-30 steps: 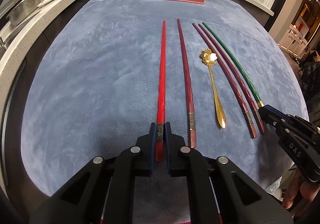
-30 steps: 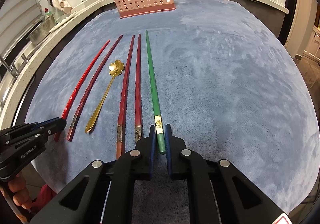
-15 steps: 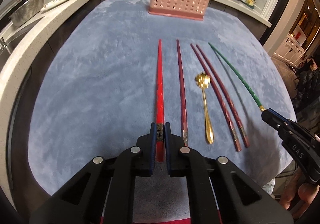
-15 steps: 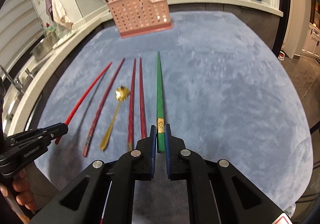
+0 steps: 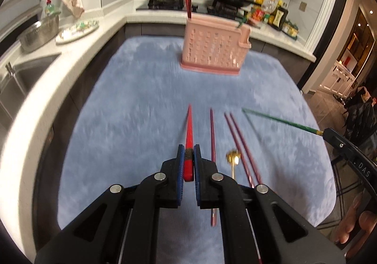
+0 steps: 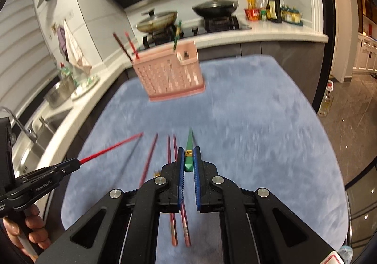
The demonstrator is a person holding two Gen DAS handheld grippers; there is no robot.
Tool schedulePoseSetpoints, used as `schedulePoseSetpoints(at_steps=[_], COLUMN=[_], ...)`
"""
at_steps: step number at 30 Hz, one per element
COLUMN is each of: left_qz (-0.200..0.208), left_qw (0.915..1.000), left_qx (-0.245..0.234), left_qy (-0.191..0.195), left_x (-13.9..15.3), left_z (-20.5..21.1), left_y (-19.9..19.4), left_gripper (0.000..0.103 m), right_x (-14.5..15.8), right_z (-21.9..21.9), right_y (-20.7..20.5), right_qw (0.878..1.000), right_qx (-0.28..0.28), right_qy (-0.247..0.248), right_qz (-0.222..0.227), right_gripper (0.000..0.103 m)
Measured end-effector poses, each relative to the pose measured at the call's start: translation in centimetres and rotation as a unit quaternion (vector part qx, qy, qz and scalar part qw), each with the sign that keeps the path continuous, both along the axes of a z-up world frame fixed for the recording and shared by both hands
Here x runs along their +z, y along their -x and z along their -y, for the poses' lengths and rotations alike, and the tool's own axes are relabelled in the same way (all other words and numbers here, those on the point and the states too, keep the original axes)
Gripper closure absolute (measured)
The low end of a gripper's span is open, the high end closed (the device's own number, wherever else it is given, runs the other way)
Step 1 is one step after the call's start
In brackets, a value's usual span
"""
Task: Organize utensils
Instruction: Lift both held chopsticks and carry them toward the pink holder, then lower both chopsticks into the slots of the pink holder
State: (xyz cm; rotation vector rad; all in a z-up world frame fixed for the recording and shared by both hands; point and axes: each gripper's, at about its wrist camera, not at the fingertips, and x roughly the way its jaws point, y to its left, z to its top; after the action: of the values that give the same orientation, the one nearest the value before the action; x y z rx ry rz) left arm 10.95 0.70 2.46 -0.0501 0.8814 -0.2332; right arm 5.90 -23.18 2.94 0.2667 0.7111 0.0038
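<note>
Chopsticks are mid-transfer: the left gripper [image 5: 188, 158] is clamped on a red chopstick [image 5: 188, 132] and the right gripper [image 6: 188, 158] on a green chopstick [image 6: 189, 144], both short of the pink basket [image 5: 213, 48], into which each tip evidently needs guiding next.

Motion blur smears the pink basket [image 5: 213, 52] and the blue mat [image 5: 141, 103]; below it, the gold spoon's [image 5: 233, 158] handle vanishes behind the left gripper [image 5: 188, 158].
</note>
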Motion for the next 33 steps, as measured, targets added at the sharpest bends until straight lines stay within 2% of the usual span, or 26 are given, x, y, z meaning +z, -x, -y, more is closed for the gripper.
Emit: schedulePoseSetpoints(at_steps=[12, 20, 26, 33], left_qz=[0.059, 0.085, 0.123, 0.161], left_qw=[0.998, 0.9962, 0.9918, 0.9856], left_qx=[0.019, 0.018, 0.028, 0.04], left_qy=[-0.007, 0.005, 0.023, 0.033], left_x=[6.7, 11.3, 15.8, 19.8], left_z=[0.3, 1.2, 1.5, 2.2], left_y=[-5.8, -9.7, -12.9, -17.3], left_gripper=[0.096, 0.096, 0.096, 0.096], right_x=[6.8, 10.3, 13.6, 17.6], right_z=[0.6, 1.4, 2.5, 2.7], right_y=[-4.5, -7.8, -11.6, -16.8], right_qw=[0.997, 0.995, 0.991, 0.985], right_qx=[0.0, 0.007, 0.006, -0.003], right_qy=[0.018, -0.005, -0.034, -0.028], right_qz=[0.073, 0.103, 0.129, 0.169], right_gripper=[0.096, 0.096, 0.096, 0.096])
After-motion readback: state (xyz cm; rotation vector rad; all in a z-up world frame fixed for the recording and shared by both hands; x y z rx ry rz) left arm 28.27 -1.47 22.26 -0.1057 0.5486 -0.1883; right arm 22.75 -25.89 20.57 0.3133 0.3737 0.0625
